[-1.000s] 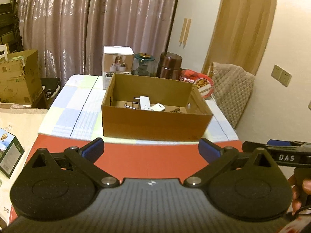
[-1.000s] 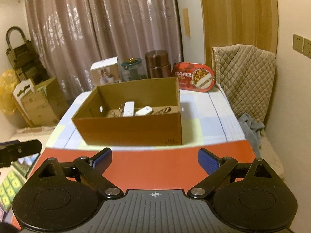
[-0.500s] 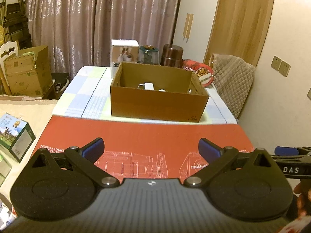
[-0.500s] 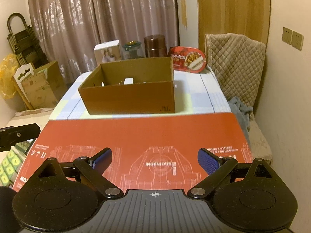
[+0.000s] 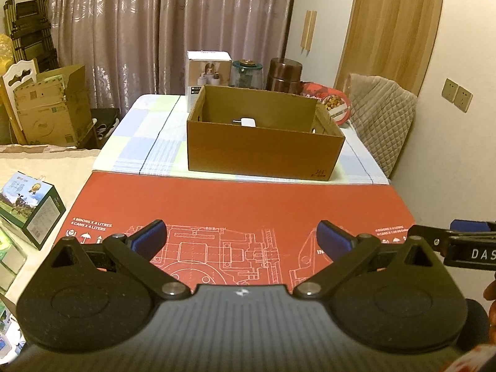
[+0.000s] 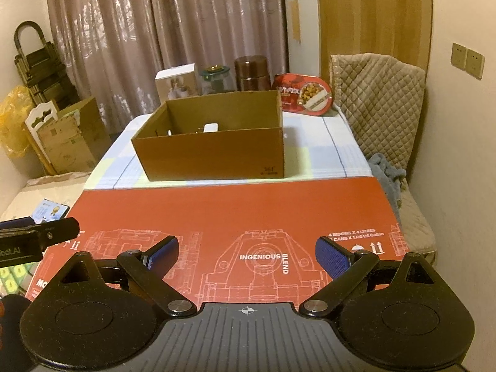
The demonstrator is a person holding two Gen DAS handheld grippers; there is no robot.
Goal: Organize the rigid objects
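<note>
both claws (image 5: 241, 238) (image 6: 247, 252) agape over red board (image 5: 241, 204), checked tablecloth (image 5: 145, 142), curtained room

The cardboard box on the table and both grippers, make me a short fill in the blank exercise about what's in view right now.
1. The brown cardboard box stands on a checked ____.
2. The left gripper and the right gripper both have their jaws ____, holding nothing.
3. Below both grippers lies a flat ____ carton printed with white machine drawings.
4. Over the near wall of the box, a small ____ gadget shows inside.

Missing words: tablecloth; open; red; white
</note>
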